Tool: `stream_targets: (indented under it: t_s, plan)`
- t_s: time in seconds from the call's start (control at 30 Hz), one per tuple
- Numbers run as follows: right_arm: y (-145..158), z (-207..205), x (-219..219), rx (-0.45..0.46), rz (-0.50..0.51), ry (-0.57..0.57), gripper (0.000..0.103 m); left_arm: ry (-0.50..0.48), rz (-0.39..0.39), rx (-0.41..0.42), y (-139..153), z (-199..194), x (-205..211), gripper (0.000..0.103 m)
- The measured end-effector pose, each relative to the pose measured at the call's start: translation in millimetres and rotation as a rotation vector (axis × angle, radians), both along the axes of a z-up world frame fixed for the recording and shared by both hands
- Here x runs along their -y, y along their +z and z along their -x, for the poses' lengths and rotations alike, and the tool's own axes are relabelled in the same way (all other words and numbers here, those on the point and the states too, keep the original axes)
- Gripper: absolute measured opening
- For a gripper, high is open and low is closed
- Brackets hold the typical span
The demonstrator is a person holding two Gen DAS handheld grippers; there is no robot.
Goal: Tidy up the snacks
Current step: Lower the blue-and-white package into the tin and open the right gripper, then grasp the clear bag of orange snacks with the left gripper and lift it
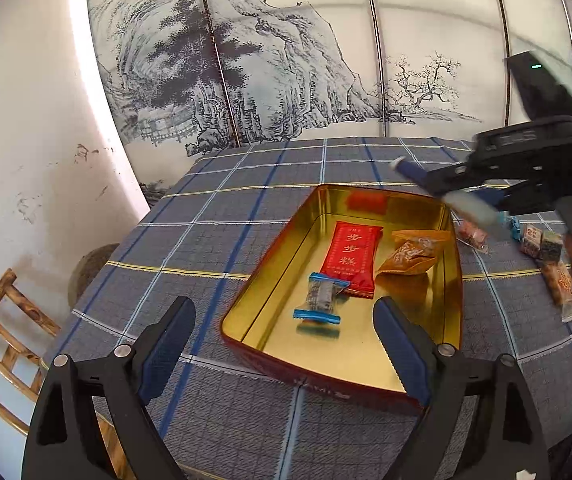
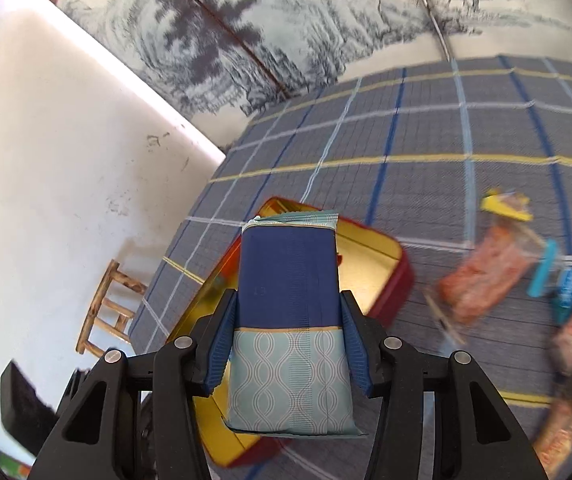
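**Carrying a packet to the tin**

Carrying a blue and teal packet [image 2: 292, 320], the right tool [image 2: 286, 340] grips it by its two long sides, pads pressed against the wrapper, above the near end of the tin [image 2: 386, 256]. The step in hand appears to be the transfer of this packet into the tin. The left tool [image 1: 283, 344] stands wide and holds nothing, just over the tin's near rim.

The next move likely calls for bringing the packet over a bare part of the tin floor, lowering it, then parting the jaws. The free space at the near right looks the most suitable, judged from the left wrist view.

The packet is a flat, sealed pouch, dark blue in its far half and pale teal with a wave pattern in its near half, with a crimped far end.

The tin [image 1: 456, 280] is gold inside and red outside, and lies on the checked worktop [image 1: 213, 216]. It already contains a red packet [image 1: 352, 258], an orange packet [image 1: 412, 256] and a blue-ended sweet [image 1: 322, 296]. More snacks [image 2: 486, 276] lie loose on the worktop to the right, blurred.
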State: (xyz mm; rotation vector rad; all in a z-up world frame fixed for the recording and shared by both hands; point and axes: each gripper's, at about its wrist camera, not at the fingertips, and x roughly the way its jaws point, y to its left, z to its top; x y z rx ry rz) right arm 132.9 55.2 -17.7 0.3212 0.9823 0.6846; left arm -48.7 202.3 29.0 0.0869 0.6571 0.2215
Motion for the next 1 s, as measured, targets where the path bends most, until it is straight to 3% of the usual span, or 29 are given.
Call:
stream_targets:
  t_s: [0.4, 0.7, 0.87, 1.0]
  plan:
    - [-26.7, -46.8, -68.3, -0.085, 0.087, -0.015, 0.051, 0.000, -0.019, -0.026, -5.2, 1.7, -12.1, 0.092]
    - [-27.9, -48.1, -62.8, -0.114, -0.063, 0.009, 0.054, 0.005, -0.016, -0.058, -9.5, 1.2, -12.6, 0.092]
    - [-14.7, -26.1, -35.4, -0.021, -0.094, 0.019, 0.061, -0.001, -0.026, -0.059, -7.3, 3.4, -6.7, 0.092]
    - [-5.4, 12.9, 19.0, 0.133, -0.031, -0.047, 0.068, -0.026, -0.035, -0.058, -5.4, 4.8, 4.7, 0.093]
